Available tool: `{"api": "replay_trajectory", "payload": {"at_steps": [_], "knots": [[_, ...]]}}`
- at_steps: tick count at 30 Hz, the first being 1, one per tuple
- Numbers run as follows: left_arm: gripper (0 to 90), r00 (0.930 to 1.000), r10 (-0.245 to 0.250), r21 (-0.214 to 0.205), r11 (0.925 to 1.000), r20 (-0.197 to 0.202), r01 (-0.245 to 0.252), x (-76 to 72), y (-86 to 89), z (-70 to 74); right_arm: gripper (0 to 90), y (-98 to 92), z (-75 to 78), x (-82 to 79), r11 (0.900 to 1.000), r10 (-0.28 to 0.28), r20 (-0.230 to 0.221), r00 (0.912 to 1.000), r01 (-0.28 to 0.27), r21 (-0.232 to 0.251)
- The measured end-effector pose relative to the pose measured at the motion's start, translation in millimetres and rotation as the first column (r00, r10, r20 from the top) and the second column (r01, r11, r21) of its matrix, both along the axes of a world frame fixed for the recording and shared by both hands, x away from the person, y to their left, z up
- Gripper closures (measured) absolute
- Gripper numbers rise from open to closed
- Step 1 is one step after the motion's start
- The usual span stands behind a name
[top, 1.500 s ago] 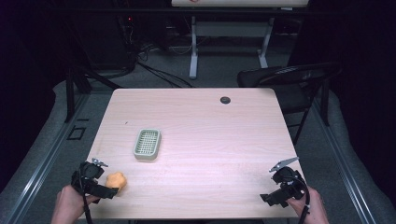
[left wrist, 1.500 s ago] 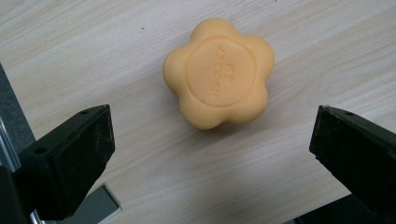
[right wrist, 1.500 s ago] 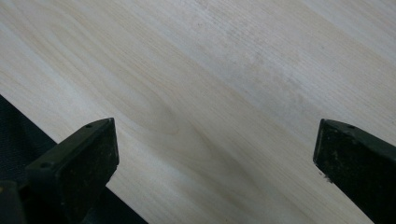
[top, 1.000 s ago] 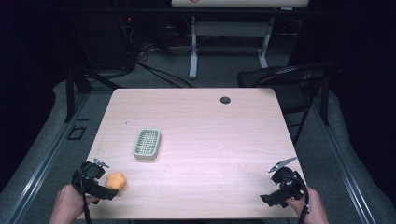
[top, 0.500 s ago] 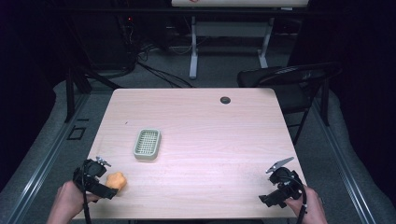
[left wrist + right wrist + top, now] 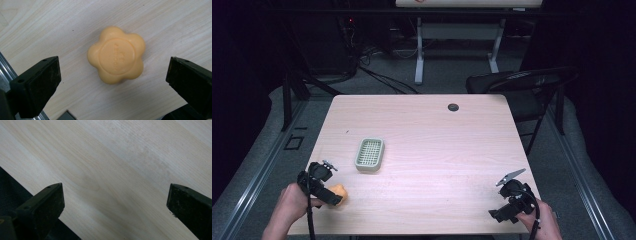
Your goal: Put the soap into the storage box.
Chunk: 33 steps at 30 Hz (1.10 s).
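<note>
- Versus the earlier high-view frames: almost nothing has changed. The left gripper (image 6: 328, 191) has stayed at the lower left of the frame, the right gripper (image 6: 511, 200) at the lower right; both shift only slightly. The soap and the dish have not moved.
- Left gripper, in its own view (image 6: 110, 82): jaws wide apart, one at the lower left of the frame, the other at the lower right. Nothing is held.
- The orange flower-shaped soap bar (image 6: 116, 55) lies flat on the light wood table (image 6: 162, 22), at frame centre between the two jaws and clear of both. It has a round embossed centre; the lettering is too faint to read.
- In the high view the soap (image 6: 338, 192) shows at the lower left, partly covered by the left gripper, near the table's near edge (image 6: 412, 231).
- Right gripper, in its own view (image 6: 115, 207): jaws equally wide, nothing between them but bare tabletop (image 6: 120, 165). The table edge cuts the lower left corner of that frame, dark floor beyond.
- A pale green slotted soap dish (image 6: 370, 154) sits left of frame centre, above the soap and apart from it.
- A small dark round fitting (image 6: 453, 107) sits at the far edge of the table, upper centre.
- A black chair (image 6: 522, 82) stands off the table's far right corner.
</note>
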<state>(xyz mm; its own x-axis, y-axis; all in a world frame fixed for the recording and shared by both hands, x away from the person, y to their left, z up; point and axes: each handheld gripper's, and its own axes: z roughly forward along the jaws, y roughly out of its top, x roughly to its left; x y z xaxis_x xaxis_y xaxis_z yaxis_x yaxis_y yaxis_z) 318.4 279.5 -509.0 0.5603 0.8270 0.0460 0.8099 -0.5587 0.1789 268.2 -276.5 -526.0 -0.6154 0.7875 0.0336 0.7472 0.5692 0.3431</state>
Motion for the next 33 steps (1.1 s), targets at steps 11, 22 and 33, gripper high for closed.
{"api": "replay_trajectory", "payload": {"at_steps": [11, 22, 33], "knots": [[0.0, 0.9984, 0.001, 0.002, 1.0000, -0.056, -0.001, 14.4, 3.8, -14.1, 1.0, -0.6, -0.3, -0.6, 1.0000, 0.001, -0.005, 1.0000, -0.001, -0.001], [4.0, 0.9955, -0.001, 0.016, 0.9999, -0.095, 0.003, 20.5, 1.6, -29.7, 1.1, -0.3, -0.3, -0.7, 1.0000, 0.001, -0.017, 0.9999, -0.001, -0.009], [15.6, 0.9922, -0.015, -0.003, 0.9999, -0.123, 0.015, 25.2, -3.2, -35.0, 1.1, -1.1, -1.1, -1.5, 1.0000, 0.003, -0.013, 0.9999, -0.003, -0.009]]}}
